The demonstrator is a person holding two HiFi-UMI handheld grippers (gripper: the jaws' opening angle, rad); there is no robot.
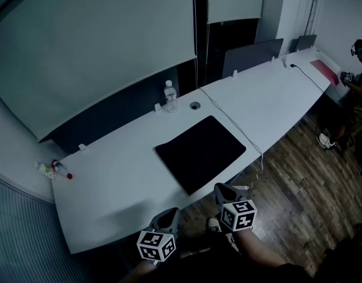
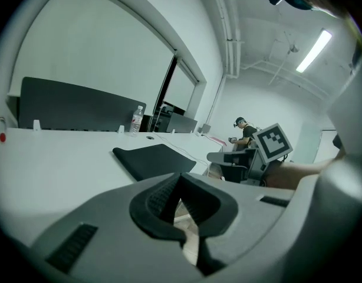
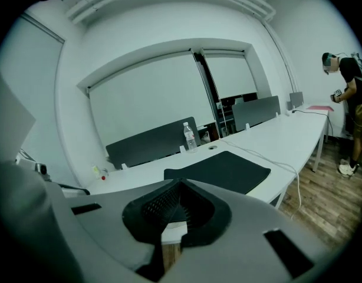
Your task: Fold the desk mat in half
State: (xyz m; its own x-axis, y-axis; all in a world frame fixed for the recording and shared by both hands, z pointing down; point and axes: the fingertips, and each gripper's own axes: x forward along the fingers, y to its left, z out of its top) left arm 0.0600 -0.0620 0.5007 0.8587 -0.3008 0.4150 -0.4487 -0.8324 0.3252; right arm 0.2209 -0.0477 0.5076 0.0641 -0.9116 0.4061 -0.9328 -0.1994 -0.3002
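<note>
Nearest me, my left gripper (image 1: 167, 218) and right gripper (image 1: 223, 192), two grey plastic shells with ribbed black pads, both have their jaws closed together on nothing. Just beyond them, one black desk mat (image 1: 200, 152), a matte rounded rectangle, lies flat and unfolded on the smooth white desk (image 1: 110, 181), at its near edge. Farther back stands one clear plastic bottle (image 1: 170, 96).

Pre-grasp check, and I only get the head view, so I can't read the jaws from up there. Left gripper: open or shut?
Observer: Shut. In the left gripper view the left gripper has its jaws together, nothing between them.
Operator: Right one?
Observer: Right gripper shut too, empty.
Operator: Mat corners lifting?
Observer: No. Seen low from the right gripper view, the black rectangular desk mat lies flat on the long white desk.
</note>
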